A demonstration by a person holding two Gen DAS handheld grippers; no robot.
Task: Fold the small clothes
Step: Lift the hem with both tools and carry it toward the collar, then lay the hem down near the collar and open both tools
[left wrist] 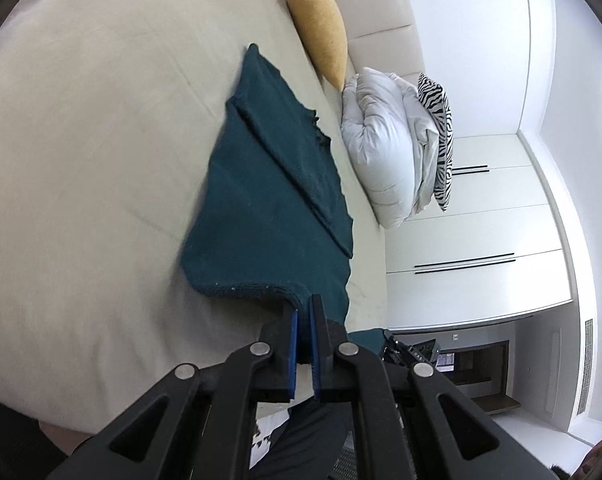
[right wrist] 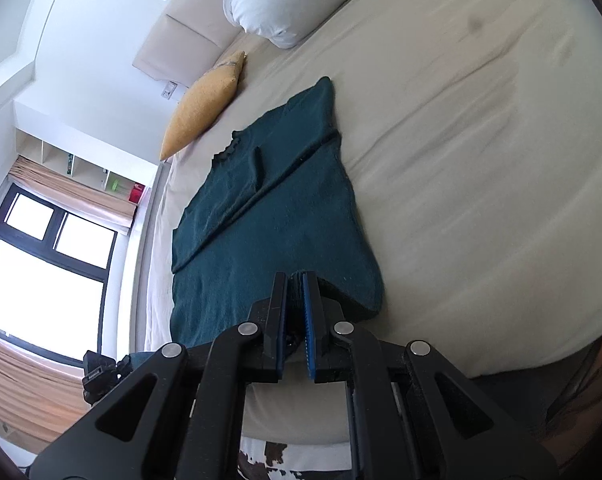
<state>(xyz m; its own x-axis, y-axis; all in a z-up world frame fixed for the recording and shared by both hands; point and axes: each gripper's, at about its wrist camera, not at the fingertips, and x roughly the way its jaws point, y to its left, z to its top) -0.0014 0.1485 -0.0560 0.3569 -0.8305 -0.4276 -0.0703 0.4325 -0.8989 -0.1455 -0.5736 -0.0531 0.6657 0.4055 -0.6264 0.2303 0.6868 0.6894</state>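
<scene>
On the bed, largest thing first:
Bed: a wide mattress under a cream fitted sheet [right wrist: 481,152], with a padded cream headboard [left wrist: 381,20] at its far end.
Duvet: a bundled white quilted duvet [left wrist: 385,148] lies by the headboard, with a black-and-white zebra-print cushion [left wrist: 441,136] against it.
Garment: a dark teal knitted sweater [left wrist: 261,200] lies spread on the sheet, neck toward the headboard, one sleeve folded across its body; its near hem is raised off the sheet at both corners.
Cushion: a mustard-yellow fabric cushion [right wrist: 201,108] leans near the sweater's neck end.
Left gripper [left wrist: 304,312]: the black jaws with blue pads are closed, pinching one corner of the hem.
Right gripper [right wrist: 297,280]: the jaws are closed, clamping a bunched fold of the hem at the other corner.
</scene>
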